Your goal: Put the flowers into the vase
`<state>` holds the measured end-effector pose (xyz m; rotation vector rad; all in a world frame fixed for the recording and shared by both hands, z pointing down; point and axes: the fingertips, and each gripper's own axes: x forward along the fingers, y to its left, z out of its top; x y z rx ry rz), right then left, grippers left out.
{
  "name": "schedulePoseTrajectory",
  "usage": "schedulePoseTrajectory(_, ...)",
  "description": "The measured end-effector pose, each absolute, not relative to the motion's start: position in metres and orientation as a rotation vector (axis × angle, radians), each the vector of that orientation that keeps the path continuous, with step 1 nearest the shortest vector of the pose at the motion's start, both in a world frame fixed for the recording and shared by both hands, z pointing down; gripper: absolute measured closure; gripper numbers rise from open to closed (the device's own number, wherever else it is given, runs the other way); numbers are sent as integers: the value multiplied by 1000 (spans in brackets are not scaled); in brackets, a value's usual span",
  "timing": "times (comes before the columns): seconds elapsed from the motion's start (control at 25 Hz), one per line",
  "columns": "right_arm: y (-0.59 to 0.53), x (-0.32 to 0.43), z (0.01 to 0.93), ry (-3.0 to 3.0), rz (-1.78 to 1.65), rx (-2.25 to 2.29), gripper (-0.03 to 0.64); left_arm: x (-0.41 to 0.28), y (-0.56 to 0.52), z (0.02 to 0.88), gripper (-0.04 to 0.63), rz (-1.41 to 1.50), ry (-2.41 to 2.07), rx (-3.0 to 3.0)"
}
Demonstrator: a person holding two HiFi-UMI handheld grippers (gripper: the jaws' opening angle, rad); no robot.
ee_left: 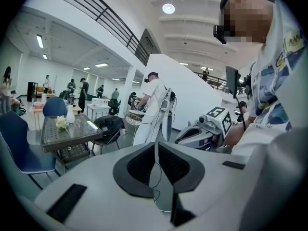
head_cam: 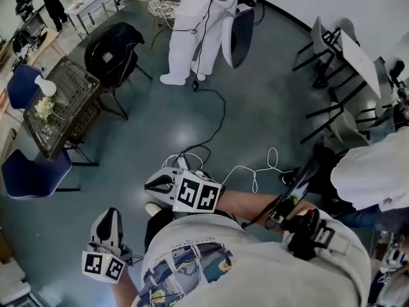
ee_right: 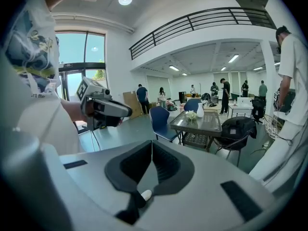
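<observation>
From the head view, looking down, the left gripper [head_cam: 108, 224] is low on the left side. The right gripper [head_cam: 155, 184] is near the middle and points to the left. Both are up in the air over the gray floor [head_cam: 255, 107]. A thin cable [head_cam: 220, 117] lies curled on the floor. Far off at the top left is a table [head_cam: 77, 82]. A white vase [head_cam: 45, 86] stands on it, with the pale flowers [head_cam: 43, 108] lying just beside it. A person in white [head_cam: 192, 24] stands at the top.

In the left gripper view, the left gripper [ee_left: 155, 150] has its jaws almost together, with only a thin slit and nothing in it. The table [ee_left: 79, 134] is well away on the left, with the vase [ee_left: 70, 114] and flowers [ee_left: 61, 123] on top. A blue chair [ee_left: 17, 143] is near it. The right gripper [ee_left: 199, 134] shows on the right.

In the right gripper view, the right gripper [ee_right: 152, 148] also has its jaws almost together and holds nothing. The table [ee_right: 204, 125] is far ahead. The vase [ee_right: 200, 110] stands on it and the flowers [ee_right: 192, 115] lie next to it. The left gripper [ee_right: 108, 110] is on the left.
</observation>
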<state>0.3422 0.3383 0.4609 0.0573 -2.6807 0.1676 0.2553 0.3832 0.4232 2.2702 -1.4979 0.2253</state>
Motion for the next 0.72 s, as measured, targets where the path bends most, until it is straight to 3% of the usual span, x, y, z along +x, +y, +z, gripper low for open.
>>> schedulePoseTrajectory(0.56,305,177,453,-2653,141,78,600,105,347,413,561,189,-1462,2297)
schedulePoseTrajectory(0.72,313,132,455,-2656,139,50,567,64,352,417,561,188,-1487,2272)
